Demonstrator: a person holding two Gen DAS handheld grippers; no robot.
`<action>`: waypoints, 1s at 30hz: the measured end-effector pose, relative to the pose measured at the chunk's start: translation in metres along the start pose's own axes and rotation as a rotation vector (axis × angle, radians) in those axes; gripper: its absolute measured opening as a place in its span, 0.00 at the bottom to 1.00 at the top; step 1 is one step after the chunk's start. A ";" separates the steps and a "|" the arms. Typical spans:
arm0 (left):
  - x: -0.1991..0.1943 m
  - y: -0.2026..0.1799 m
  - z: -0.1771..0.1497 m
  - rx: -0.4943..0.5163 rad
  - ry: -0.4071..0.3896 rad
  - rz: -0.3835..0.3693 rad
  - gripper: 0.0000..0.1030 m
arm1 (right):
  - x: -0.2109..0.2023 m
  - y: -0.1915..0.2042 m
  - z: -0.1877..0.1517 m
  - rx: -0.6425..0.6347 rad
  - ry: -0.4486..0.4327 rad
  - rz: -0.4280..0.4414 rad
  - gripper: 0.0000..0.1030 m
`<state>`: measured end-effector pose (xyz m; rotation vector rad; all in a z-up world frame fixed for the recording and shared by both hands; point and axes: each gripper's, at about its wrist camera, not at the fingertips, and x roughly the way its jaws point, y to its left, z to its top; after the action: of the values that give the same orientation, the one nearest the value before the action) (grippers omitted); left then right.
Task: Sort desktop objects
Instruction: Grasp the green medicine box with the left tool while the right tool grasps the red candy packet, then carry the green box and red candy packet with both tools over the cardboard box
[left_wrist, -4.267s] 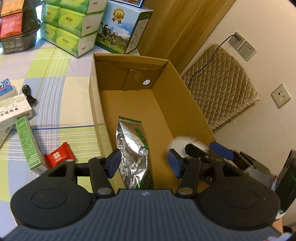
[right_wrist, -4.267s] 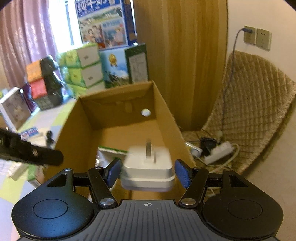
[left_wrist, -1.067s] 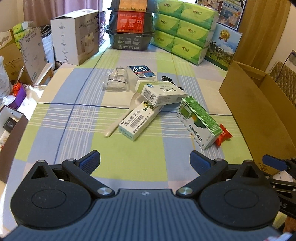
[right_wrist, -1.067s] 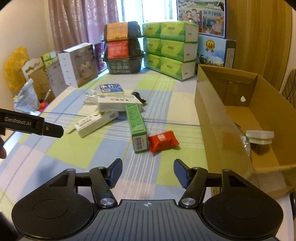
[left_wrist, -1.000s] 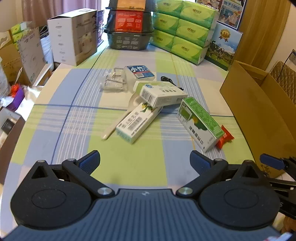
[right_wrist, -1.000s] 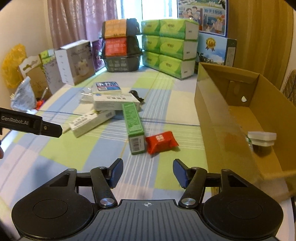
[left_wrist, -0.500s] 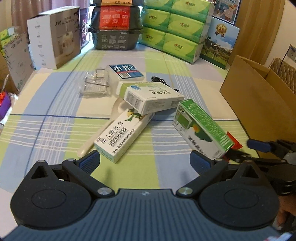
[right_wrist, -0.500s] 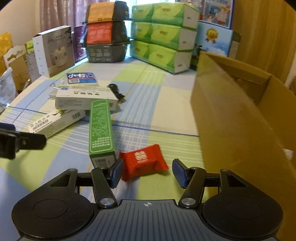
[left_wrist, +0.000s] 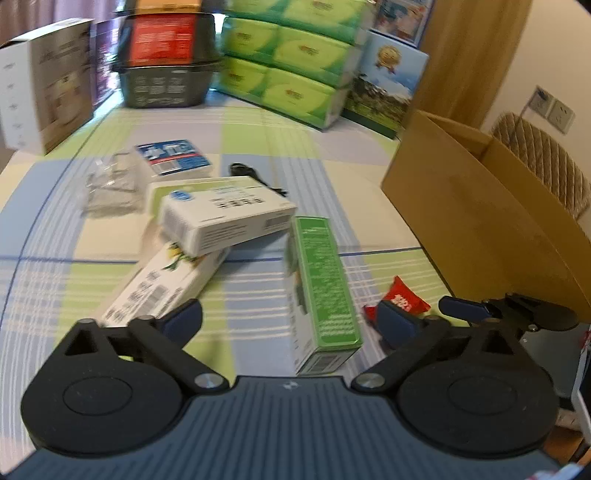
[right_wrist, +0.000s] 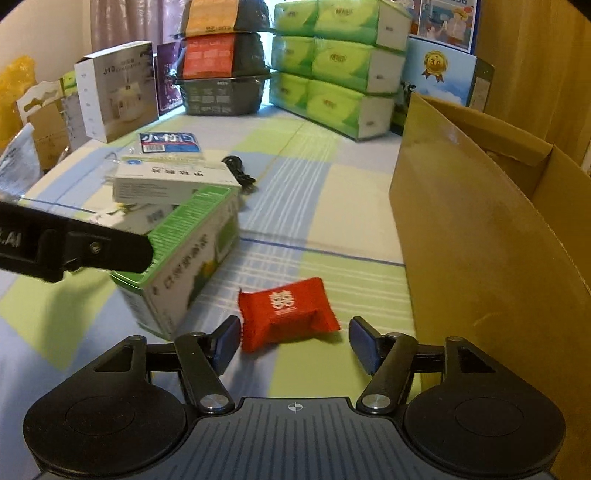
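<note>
My left gripper is open, and the near end of a green carton lies on the checked tablecloth between its fingers. My right gripper is open too. A red sachet lies just ahead of its fingertips, centred on the gap. That red sachet also shows in the left wrist view, right of the carton. The green carton sits left of the sachet, partly behind the left gripper's finger. An open cardboard box stands at the right; its inside is hidden.
Beyond the carton lie a white medicine box on a long white box, a blue pack, a clear plastic bag and a black cable. Green tissue packs and other boxes line the far edge.
Both grippers left the cardboard box, where the right one dropped a white plug, and moved low over the table: the left onto the green carton, the right up to the red sachet.
</note>
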<state>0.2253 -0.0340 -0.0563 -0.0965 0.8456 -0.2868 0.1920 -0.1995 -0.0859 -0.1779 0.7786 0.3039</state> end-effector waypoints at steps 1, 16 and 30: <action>0.005 -0.003 0.002 0.011 0.010 -0.004 0.83 | 0.002 -0.001 -0.001 -0.008 -0.001 0.004 0.66; 0.037 -0.009 0.007 0.076 0.058 -0.018 0.26 | 0.030 -0.004 0.010 -0.036 -0.045 0.034 0.66; 0.043 -0.008 0.007 0.119 0.039 0.004 0.26 | 0.022 0.003 0.007 -0.001 -0.013 0.009 0.40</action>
<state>0.2562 -0.0548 -0.0810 0.0217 0.8651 -0.3358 0.2111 -0.1906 -0.0970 -0.1728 0.7671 0.3135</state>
